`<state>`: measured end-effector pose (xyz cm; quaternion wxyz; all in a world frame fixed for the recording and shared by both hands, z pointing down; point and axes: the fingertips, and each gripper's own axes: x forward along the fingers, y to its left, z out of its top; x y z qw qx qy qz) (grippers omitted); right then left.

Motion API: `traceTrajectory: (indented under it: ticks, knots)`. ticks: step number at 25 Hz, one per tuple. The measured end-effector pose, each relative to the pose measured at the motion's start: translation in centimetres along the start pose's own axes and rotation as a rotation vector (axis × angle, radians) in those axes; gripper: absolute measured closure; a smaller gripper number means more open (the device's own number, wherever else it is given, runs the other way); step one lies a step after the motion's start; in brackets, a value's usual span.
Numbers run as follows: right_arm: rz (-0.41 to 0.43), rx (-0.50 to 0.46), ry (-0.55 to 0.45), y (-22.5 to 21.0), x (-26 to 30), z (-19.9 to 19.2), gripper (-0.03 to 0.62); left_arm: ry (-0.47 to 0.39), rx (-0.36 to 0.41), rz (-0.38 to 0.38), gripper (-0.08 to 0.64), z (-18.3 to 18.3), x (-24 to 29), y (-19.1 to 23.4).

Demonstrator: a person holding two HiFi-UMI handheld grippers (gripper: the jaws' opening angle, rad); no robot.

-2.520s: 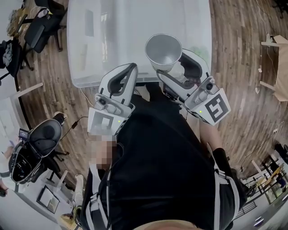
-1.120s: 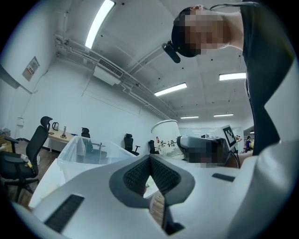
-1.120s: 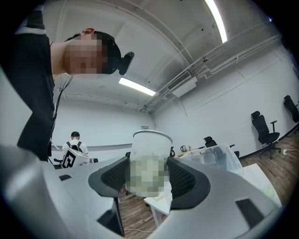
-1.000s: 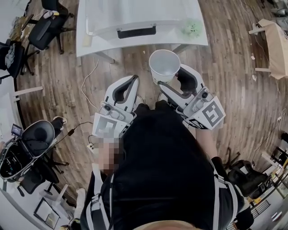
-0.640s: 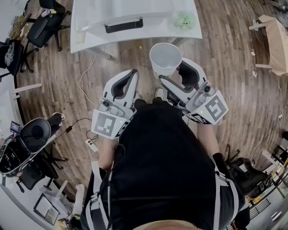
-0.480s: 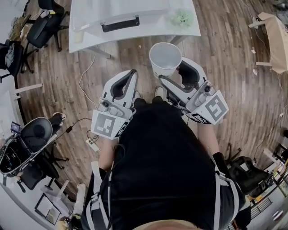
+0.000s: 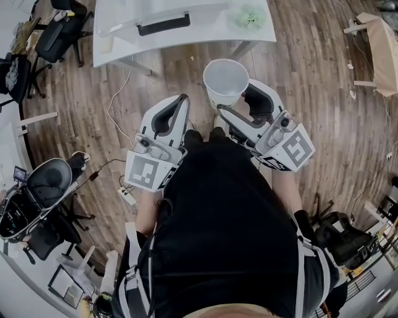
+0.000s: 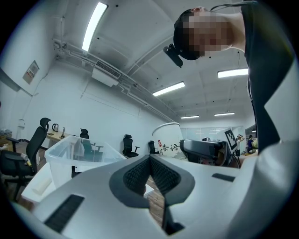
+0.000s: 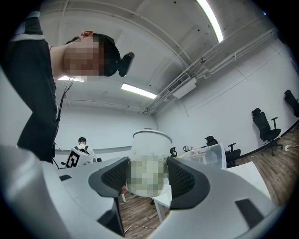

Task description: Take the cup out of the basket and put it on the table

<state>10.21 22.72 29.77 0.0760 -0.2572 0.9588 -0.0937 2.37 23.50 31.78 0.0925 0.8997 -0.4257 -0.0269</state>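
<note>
A white paper cup (image 7: 226, 79) stands upright between the jaws of my right gripper (image 7: 234, 102), which is shut on its lower wall, held over the wooden floor in front of the person. In the right gripper view the cup (image 9: 148, 144) fills the gap between the two pads of the gripper (image 9: 147, 179). My left gripper (image 7: 180, 100) hangs beside it, shut and empty; its pads (image 8: 140, 176) meet. From the left gripper view the cup (image 8: 170, 140) shows to the right. The clear plastic basket (image 7: 163, 13) with a black handle rests on the white table (image 7: 205, 38).
A green object (image 7: 249, 17) lies on the table's right part. Office chairs (image 7: 53, 38) and a black chair (image 7: 45, 195) stand at the left. A cable and power strip (image 7: 126, 195) lie on the floor. A wooden piece (image 7: 379, 49) is at the right.
The person has stepped back from the table: table and basket have slid toward the top of the head view. The cup stays held in the right gripper; the left stays shut.
</note>
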Motion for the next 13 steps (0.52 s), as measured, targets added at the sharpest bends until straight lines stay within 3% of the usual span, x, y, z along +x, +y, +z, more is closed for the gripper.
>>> traceTrajectory:
  ticks: [13]
  knots:
    - [-0.001, -0.022, 0.006, 1.3, 0.0, 0.0, 0.318, 0.004, 0.017, -0.014, 0.541, 0.4, -0.7, -0.6]
